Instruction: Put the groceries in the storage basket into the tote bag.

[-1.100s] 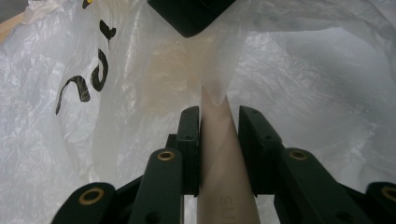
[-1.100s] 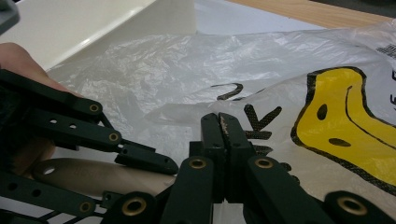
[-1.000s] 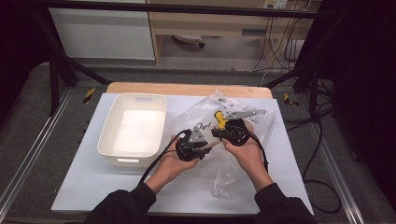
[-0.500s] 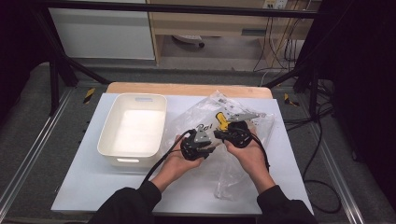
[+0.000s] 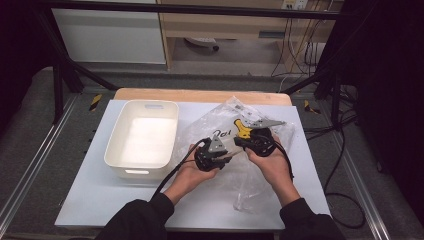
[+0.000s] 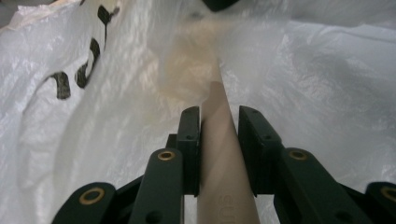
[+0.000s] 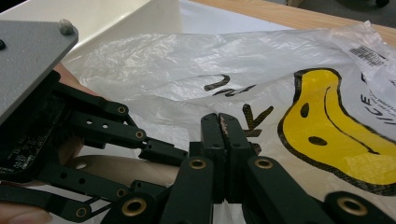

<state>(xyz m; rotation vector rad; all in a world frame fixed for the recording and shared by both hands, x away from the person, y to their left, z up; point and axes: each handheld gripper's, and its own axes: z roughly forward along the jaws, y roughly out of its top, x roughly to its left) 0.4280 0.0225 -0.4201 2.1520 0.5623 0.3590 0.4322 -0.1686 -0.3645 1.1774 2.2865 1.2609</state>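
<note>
Left gripper [image 6: 218,140] is clamped on a tan tube [image 6: 223,158], pushed into the clear plastic bag [image 5: 240,165] lying mid-table, right of the white tub [image 5: 142,137]. Right gripper [image 7: 223,140] is closed, pinching the bag's film just beside it.

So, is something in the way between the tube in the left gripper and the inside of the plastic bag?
Nothing visible blocks it. The tube, clamped in the left gripper, already has its far end under the film of the plastic bag. The right gripper is shut at the bag.
</note>
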